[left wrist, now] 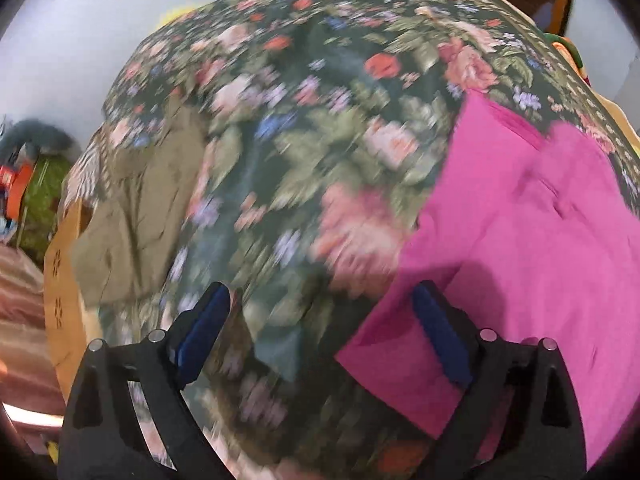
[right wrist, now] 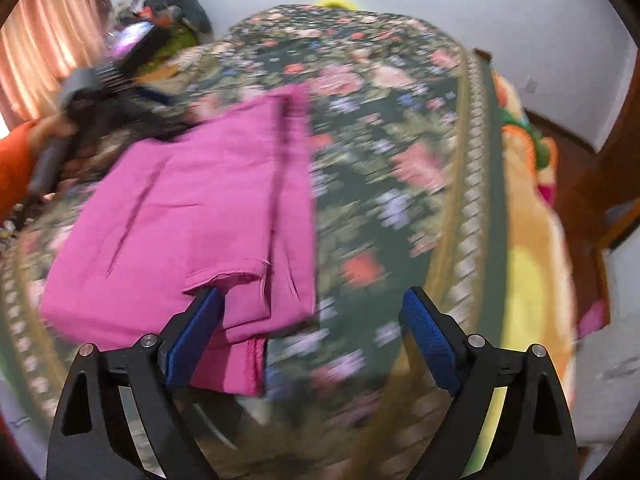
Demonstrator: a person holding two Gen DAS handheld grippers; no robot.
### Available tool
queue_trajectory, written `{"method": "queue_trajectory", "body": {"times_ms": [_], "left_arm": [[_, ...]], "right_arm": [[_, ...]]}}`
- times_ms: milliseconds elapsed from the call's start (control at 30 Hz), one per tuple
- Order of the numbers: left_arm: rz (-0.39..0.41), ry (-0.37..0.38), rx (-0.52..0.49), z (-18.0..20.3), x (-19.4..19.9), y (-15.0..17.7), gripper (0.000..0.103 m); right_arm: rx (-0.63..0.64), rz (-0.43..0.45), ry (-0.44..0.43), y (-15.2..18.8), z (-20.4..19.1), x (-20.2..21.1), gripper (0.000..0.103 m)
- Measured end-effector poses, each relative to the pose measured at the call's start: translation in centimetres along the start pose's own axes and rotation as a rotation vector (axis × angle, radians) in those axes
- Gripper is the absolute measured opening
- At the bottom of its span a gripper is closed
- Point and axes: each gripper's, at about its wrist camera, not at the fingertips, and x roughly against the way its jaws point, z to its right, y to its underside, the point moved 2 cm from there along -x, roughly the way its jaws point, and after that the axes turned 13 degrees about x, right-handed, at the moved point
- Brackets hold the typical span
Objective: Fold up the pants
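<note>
Bright pink pants (left wrist: 516, 208) lie folded over on a bed with a dark floral cover (left wrist: 304, 128). In the left wrist view they fill the right side. My left gripper (left wrist: 322, 320) is open and empty above the cover, its right finger over the pants' left edge. In the right wrist view the pants (right wrist: 192, 208) lie left of centre, with folded layers near the front. My right gripper (right wrist: 312, 320) is open and empty just over their near right corner. The left gripper also shows in the right wrist view (right wrist: 120, 92), at the pants' far left. Both views are blurred.
An olive-brown garment (left wrist: 136, 216) lies at the bed's left edge. A yellow and orange blanket (right wrist: 528, 216) lies along the bed's right side by a wooden bedpost (right wrist: 608, 128). Peach curtains (right wrist: 52, 40) and a pile of things (right wrist: 172, 12) are far left by the wall.
</note>
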Motion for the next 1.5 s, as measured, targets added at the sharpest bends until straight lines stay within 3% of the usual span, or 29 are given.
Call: {"method": "queue_trajectory", "body": {"times_ms": [133, 233, 333, 433, 600, 767, 867, 1133, 1267, 1400, 1500], "left_arm": [[-0.058, 0.059, 0.181, -2.8, 1.4, 2.8, 0.095], [-0.037, 0.065, 0.214, -3.2, 3.4, 5.5, 0.095], [-0.021, 0.065, 0.241, -2.7, 5.3, 7.8, 0.095], [-0.05, 0.119, 0.275, -2.7, 6.3, 9.3, 0.095], [0.01, 0.088, 0.245, -2.7, 8.0, 10.8, 0.095], [0.032, 0.096, 0.276, -3.5, 8.4, 11.8, 0.095], [0.036, 0.098, 0.287, -4.0, 8.5, 11.9, 0.095], [0.053, 0.101, 0.271, -4.3, 9.5, 12.7, 0.095], [0.097, 0.062, 0.226, -4.4, 10.9, 12.3, 0.094], [0.163, 0.12, 0.188, -3.9, 13.2, 10.5, 0.094], [0.192, 0.185, 0.18, -2.9, 14.2, 8.5, 0.094]], "right_arm": [[-0.047, -0.025, 0.084, -1.3, 3.3, -1.6, 0.088], [-0.113, -0.005, 0.126, -2.2, 4.4, -1.6, 0.087], [-0.192, 0.053, 0.077, -2.8, 4.0, -0.2, 0.087], [-0.191, 0.091, 0.048, -2.9, 2.2, 1.4, 0.087], [-0.164, 0.088, -0.019, -1.7, -1.6, 2.0, 0.087], [-0.275, 0.061, -0.096, 2.1, -2.3, 0.9, 0.073], [-0.344, 0.081, -0.093, 3.5, -2.0, 1.8, 0.073], [-0.303, 0.047, 0.019, 3.4, -1.8, 4.1, 0.073], [-0.324, 0.064, 0.067, 3.1, -1.1, 5.6, 0.073], [-0.328, 0.095, 0.109, 2.0, -0.8, 6.8, 0.074], [-0.334, 0.121, 0.088, 1.2, -0.7, 6.7, 0.074]]}}
